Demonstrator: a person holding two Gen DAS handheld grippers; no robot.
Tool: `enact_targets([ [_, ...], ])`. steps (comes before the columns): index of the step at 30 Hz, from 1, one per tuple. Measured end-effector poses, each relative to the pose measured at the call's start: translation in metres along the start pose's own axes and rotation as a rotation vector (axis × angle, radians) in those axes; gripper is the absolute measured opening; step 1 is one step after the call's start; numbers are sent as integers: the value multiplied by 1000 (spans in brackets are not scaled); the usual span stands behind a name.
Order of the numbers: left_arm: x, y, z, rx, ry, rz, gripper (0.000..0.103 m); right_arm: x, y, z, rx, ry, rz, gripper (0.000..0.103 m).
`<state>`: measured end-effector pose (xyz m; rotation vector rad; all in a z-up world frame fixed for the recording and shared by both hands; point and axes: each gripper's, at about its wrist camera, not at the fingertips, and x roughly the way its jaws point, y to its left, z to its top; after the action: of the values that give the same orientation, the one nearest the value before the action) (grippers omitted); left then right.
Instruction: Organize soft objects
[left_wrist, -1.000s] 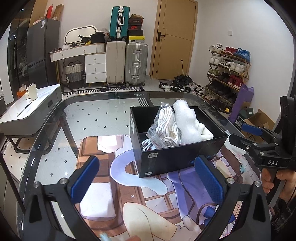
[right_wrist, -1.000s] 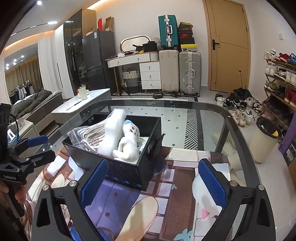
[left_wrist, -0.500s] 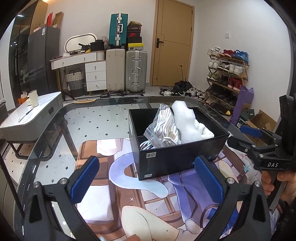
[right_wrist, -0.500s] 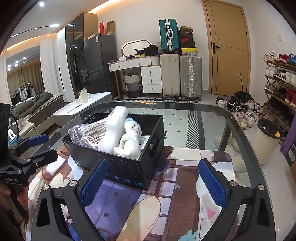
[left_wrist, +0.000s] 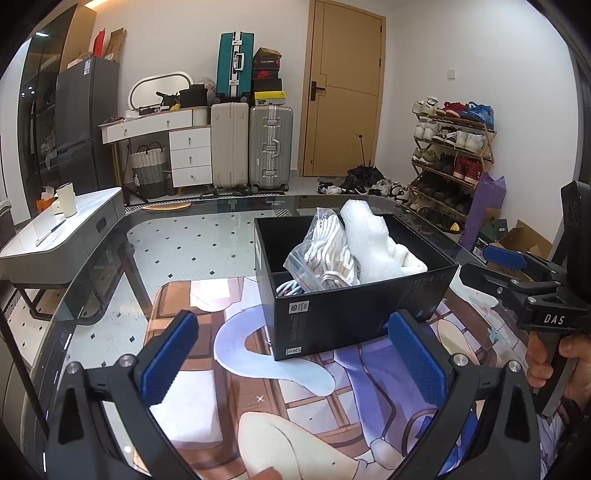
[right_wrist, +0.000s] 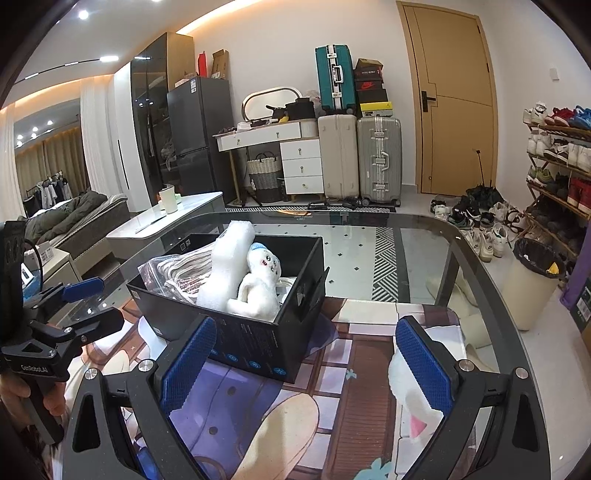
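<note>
Three soft objects (right_wrist: 229, 269) in one black box (right_wrist: 258, 339); both grippers, left gripper (left_wrist: 295, 362) and right gripper (right_wrist: 306, 365), spread, empty.

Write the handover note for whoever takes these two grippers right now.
Left gripper: open, empty, held over the printed mat in front of the black box.
Right gripper: open, empty, also over the mat, at the box's other side.
In the box: a clear bag of white cloth items, a white foam roll leaning upright, and a white plush toy against it.
Done: all three soft items visible are in the box.
Left: no loose soft items show on the mat or glass table; perhaps press the roll down, since it sticks up above the rim.
</note>
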<state>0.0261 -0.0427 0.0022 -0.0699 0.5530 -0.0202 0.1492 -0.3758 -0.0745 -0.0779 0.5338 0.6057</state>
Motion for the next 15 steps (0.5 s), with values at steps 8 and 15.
enact_targets([
  [8, -3, -2, 0, 5, -16, 6, 103, -2, 9, -3, -36, -7, -6, 99],
  [15, -3, 5, -1, -29, -18, 5, 103, -4, 11, -4, -35, -18, -9, 99],
])
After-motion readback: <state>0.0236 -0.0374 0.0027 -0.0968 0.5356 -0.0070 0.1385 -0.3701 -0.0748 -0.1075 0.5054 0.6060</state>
